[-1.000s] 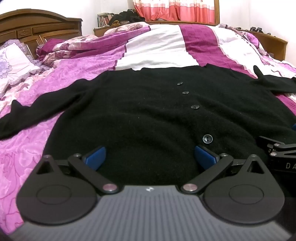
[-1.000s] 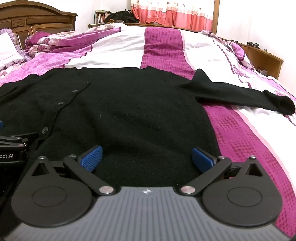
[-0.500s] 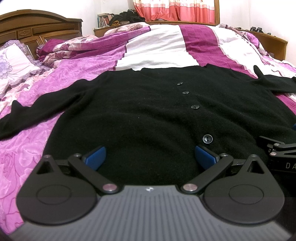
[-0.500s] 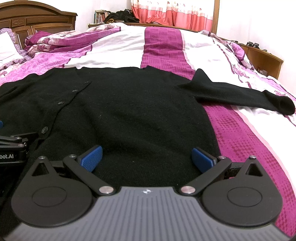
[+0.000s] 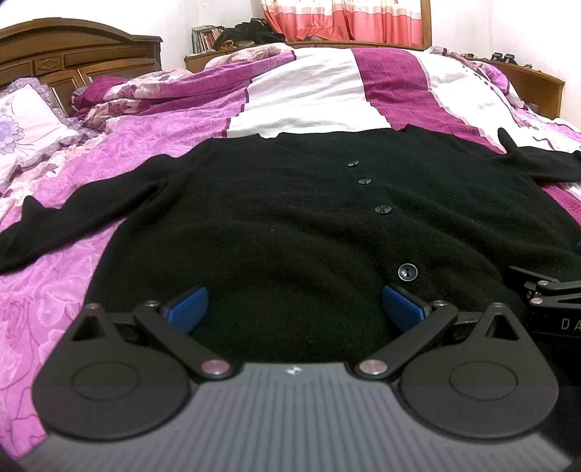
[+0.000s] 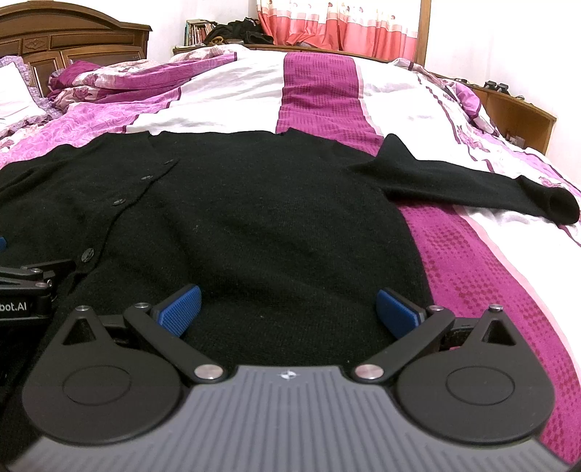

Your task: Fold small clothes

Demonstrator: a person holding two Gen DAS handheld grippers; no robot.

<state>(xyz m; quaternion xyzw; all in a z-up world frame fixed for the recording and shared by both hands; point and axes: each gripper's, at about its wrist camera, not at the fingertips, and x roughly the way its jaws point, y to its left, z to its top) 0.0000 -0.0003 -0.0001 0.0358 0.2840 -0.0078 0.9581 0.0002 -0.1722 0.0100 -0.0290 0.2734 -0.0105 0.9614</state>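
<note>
A black button-front cardigan [image 5: 290, 225] lies flat on the bed, hem toward me, both sleeves spread out to the sides. It also shows in the right wrist view [image 6: 261, 210]. My left gripper [image 5: 296, 308] is open, low over the hem on the left half, with its blue pads wide apart. My right gripper [image 6: 288, 308] is open over the hem on the right half. The left sleeve [image 5: 72, 218] reaches left; the right sleeve [image 6: 472, 188] reaches right. Each gripper shows at the edge of the other's view.
The bed has a purple, pink and white cover [image 5: 326, 90]. A wooden headboard [image 5: 72, 54] and a pillow [image 5: 21, 123] are at the far left. A wooden frame edge [image 6: 519, 112] runs along the right. Curtains [image 6: 337, 25] hang at the back.
</note>
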